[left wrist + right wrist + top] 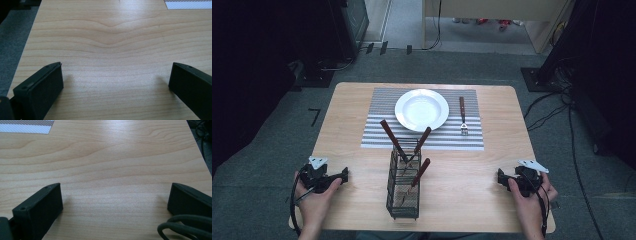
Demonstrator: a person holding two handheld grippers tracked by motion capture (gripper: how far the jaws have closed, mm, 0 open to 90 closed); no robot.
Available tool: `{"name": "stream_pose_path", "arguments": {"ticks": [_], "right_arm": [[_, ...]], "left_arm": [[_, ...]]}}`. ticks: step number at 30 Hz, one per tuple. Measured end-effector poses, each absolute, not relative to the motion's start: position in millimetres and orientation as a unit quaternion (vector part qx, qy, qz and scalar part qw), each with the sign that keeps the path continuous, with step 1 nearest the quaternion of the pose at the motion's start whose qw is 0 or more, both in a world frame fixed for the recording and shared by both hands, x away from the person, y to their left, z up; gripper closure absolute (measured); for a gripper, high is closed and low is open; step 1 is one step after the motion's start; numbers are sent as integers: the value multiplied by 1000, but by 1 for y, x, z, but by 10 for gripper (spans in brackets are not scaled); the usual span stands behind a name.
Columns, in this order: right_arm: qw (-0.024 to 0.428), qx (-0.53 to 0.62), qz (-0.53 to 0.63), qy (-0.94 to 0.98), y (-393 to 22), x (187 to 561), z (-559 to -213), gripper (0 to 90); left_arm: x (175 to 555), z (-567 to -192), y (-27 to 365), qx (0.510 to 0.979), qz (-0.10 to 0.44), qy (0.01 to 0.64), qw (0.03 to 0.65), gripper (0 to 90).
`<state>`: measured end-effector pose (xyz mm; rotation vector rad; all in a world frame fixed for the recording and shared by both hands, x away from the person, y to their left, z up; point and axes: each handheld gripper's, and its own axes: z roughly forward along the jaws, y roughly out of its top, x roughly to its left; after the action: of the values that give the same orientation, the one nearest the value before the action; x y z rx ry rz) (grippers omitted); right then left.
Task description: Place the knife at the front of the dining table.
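A wire caddy (403,186) stands near the table's (472,170) front edge, midway between the two hands, holding three brown-handled utensils (394,141) that lean out of its top. Behind it lies a striped placemat (377,131) carrying a white plate (422,109) and, just right of the plate, a fork (462,117). The left gripper (343,175) and right gripper (501,177) rest at the front corners, jaws spread wide over bare wood, gripping nothing
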<state>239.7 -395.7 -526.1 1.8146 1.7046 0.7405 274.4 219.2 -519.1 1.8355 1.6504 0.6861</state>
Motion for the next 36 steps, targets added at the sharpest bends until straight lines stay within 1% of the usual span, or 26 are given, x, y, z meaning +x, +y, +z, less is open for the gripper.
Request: {"name": "stream_pose_path", "arguments": {"ticks": [4, 7, 11, 15, 16, 17, 18, 26, 32, 33, 35, 36], "right_arm": [[269, 672, 275, 633, -396, 239, -526, 0], [269, 672, 275, 633, -396, 240, -526, 0], [269, 672, 275, 633, -396, 240, -526, 0], [269, 672, 275, 633, -396, 240, -526, 0], [268, 670, 275, 635, -396, 240, -526, 0], [268, 669, 276, 636, -396, 240, -526, 0], [268, 668, 277, 637, -396, 240, -526, 0], [267, 667, 277, 638, -396, 241, -526, 0], [267, 667, 277, 638, -396, 241, -526, 0], [267, 667, 277, 638, -396, 241, -526, 0], [267, 667, 277, 638, -396, 241, -526, 0], [267, 667, 277, 638, -396, 241, -526, 0]], "left_arm": [[274, -517, 218, 682, 249, 627, 280, 0], [272, -507, 214, 677, 245, 624, 305, 0], [265, -485, 203, 675, 252, 605, 340, 0], [264, -474, 196, 681, 253, 590, 353, 0], [263, -466, 191, 680, 258, 583, 362, 39], [263, -462, 189, 676, 261, 581, 369, 101], [263, -458, 187, 675, 261, 578, 376, 138], [267, -428, 155, 677, 233, 540, 444, 138], [273, -419, 132, 690, 214, 513, 463, 152], [274, -417, 128, 691, 214, 510, 465, 168], [275, -414, 122, 689, 212, 506, 473, 249], [276, -413, 119, 690, 206, 502, 479, 254]]}}
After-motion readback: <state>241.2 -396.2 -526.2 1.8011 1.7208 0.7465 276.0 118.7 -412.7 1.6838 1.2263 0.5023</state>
